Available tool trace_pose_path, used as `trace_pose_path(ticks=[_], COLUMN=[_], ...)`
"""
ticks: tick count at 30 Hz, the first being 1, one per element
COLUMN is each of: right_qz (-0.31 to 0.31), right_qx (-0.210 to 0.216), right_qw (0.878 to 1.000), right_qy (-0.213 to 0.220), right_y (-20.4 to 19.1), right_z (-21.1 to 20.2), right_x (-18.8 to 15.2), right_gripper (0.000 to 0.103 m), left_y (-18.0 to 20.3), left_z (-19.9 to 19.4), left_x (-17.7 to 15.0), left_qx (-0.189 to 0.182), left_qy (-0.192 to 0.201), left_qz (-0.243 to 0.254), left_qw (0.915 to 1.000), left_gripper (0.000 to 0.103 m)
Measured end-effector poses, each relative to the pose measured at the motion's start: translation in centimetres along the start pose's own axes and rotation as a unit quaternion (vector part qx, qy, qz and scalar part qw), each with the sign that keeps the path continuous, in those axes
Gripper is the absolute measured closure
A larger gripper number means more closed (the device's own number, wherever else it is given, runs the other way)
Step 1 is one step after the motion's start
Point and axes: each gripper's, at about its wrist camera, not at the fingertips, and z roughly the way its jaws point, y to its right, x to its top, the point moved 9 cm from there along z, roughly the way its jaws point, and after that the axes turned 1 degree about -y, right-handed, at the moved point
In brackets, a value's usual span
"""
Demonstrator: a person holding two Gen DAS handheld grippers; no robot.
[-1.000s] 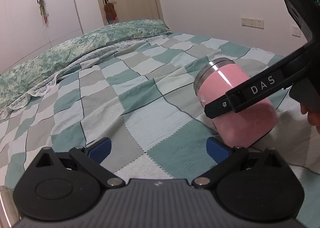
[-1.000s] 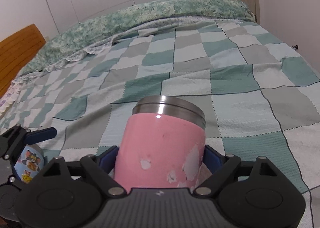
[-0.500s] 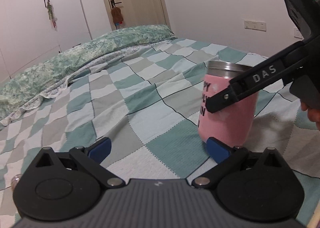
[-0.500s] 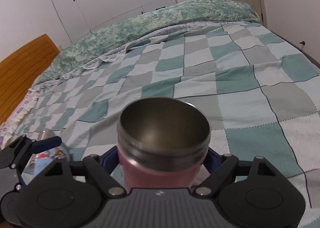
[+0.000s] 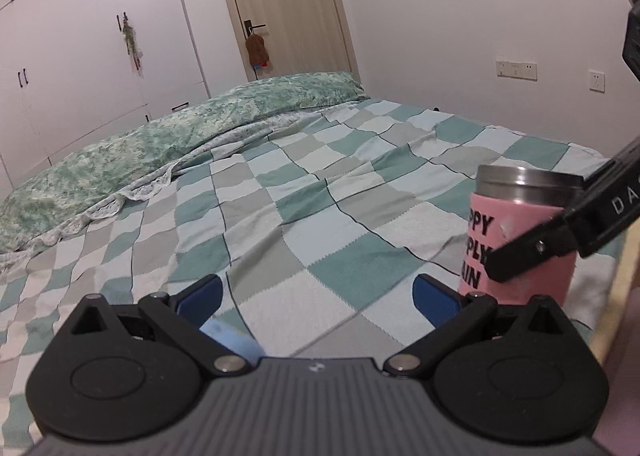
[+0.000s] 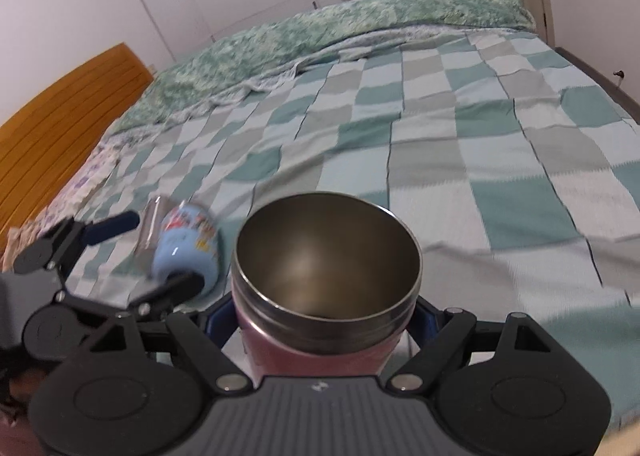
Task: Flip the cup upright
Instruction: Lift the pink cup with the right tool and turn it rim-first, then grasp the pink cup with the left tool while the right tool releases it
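A pink cup with a steel rim (image 5: 520, 240) stands upright on the checked bedspread, mouth up; I look into its open mouth in the right wrist view (image 6: 326, 260). My right gripper (image 6: 324, 320) is shut on the pink cup low on its body; one of its fingers (image 5: 560, 232) crosses the cup in the left wrist view. My left gripper (image 5: 316, 292) is open and empty, left of the pink cup. It also shows in the right wrist view (image 6: 152, 252), its fingers astride a light blue cartoon cup (image 6: 188, 244) lying on its side.
The green, grey and white checked bedspread (image 5: 304, 216) covers the bed. A green floral quilt (image 5: 180, 136) lies along the far side. An orange wooden headboard (image 6: 52, 128) is at the left. White wardrobes and a door stand behind.
The right gripper has turned the pink cup from tilted to upright on the bed. The left gripper has moved over the blue cup, which now lies between its fingers.
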Motion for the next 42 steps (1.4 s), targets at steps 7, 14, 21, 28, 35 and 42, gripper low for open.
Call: trace_pose_path(ticks=[7, 14, 21, 28, 35, 42], right_qz=[-0.028, -0.027, -0.019, -0.042, -0.096, -0.084], right_qx=[-0.008, -0.003, -0.001, 0.025, 0.016, -0.028], right_qw=[0.998, 0.998, 0.999, 0.999, 0.987, 0.978], right_qy=[-0.047, -0.049, -0.048, -0.009, 0.132, 0.188], right_y=[-1.1, -0.3, 0.4, 0.6, 2.7, 8.1], right_z=[0.1, 4.1, 7.7, 7.2, -0.4, -2.4], right_x=[-3.3, -3.0, -1.9, -1.9, -0.5, -0.8], right_gripper=[0.019, 0.019, 0.019, 0.008, 0.000, 0.000], left_y=[0.7, 0.2, 0.0, 0.1, 1.6, 4.5], left_z=[-3.3, -3.8, -3.7, -2.9, -1.8, 1.7], left_x=[-2.9, -5.1, -5.2, -5.0, -2.8, -0.4], left_qx=[0.018, 0.048, 0.058, 0.065, 0.040, -0.002], left_qy=[-0.011, -0.035, -0.040, -0.052, -0.058, -0.106], left_qz=[-0.021, -0.057, -0.078, -0.093, -0.130, -0.177], left_qw=[0.9996, 0.9966, 0.9944, 0.9922, 0.9890, 0.9784], left_gripper=[0.000, 0.000, 0.000, 0.000, 0.000, 0.000])
